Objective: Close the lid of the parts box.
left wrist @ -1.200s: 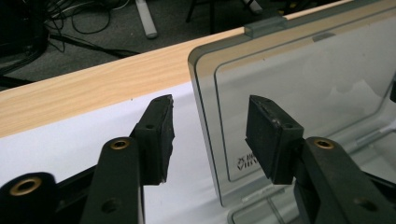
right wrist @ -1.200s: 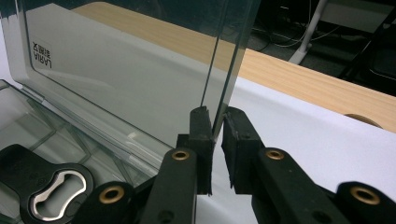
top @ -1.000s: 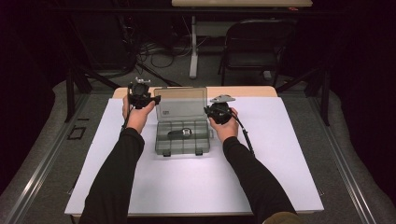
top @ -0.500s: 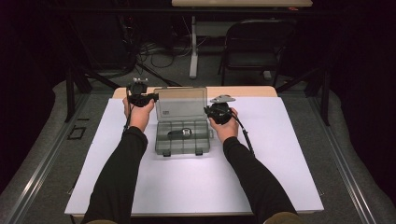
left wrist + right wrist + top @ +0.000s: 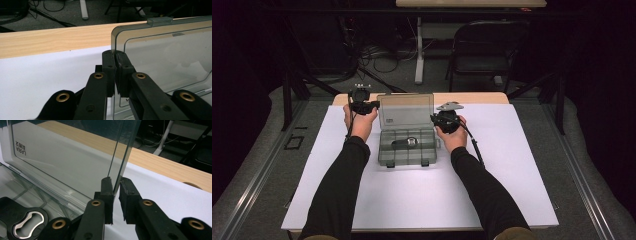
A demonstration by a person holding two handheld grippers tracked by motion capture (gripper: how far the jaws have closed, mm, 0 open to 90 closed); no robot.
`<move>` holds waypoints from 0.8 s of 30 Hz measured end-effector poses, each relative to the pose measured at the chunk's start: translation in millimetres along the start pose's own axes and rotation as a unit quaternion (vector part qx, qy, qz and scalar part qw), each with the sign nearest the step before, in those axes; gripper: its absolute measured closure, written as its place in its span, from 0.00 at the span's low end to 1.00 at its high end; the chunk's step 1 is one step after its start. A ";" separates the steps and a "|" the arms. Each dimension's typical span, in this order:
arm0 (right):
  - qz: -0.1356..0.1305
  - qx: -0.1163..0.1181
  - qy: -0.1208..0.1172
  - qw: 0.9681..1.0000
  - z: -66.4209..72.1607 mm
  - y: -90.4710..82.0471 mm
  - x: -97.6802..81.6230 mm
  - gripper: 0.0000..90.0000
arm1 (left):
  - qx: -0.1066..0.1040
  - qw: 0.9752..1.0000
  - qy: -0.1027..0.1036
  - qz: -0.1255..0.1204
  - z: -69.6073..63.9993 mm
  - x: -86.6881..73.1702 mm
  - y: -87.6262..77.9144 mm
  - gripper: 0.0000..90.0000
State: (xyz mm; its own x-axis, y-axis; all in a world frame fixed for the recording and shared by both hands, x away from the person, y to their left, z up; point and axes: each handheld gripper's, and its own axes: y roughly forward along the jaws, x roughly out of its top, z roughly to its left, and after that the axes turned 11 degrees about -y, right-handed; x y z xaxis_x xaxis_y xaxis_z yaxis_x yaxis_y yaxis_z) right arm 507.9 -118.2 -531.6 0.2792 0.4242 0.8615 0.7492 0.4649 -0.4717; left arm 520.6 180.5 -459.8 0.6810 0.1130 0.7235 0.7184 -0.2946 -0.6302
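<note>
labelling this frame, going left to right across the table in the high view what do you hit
left gripper clamped on the lid's left edge → clear plastic organiser box with its lid raised → right gripper clamped on the lid's right edge → the right gripper's cable → bare white table

Black sleeves (image 5: 337, 195), brass-riveted black jaws
</note>
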 end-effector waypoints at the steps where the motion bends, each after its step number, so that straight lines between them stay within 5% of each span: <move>1: 0.001 -0.001 0.000 1.000 0.2 -0.1 0.1 0.91 | -0.001 1.000 0.000 0.000 0.1 -0.1 -0.5 0.97; 14: -0.004 -0.005 0.007 1.000 0.9 -9.0 8.2 0.79 | -0.003 1.000 0.002 -0.016 -0.4 -6.4 -5.0 0.98; 24: 0.007 -0.005 0.003 1.000 -1.8 -30.6 23.4 0.92 | 0.000 1.000 0.003 -0.025 -4.0 -11.3 -13.0 0.98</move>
State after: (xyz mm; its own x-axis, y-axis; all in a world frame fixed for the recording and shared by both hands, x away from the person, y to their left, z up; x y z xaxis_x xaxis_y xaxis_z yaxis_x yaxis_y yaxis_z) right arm 492.6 -123.9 -496.6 0.2936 0.4258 0.8558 0.7512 0.4509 -0.4821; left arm 503.1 179.2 -458.6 0.6437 0.1212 0.7556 0.7513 -0.2881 -0.5937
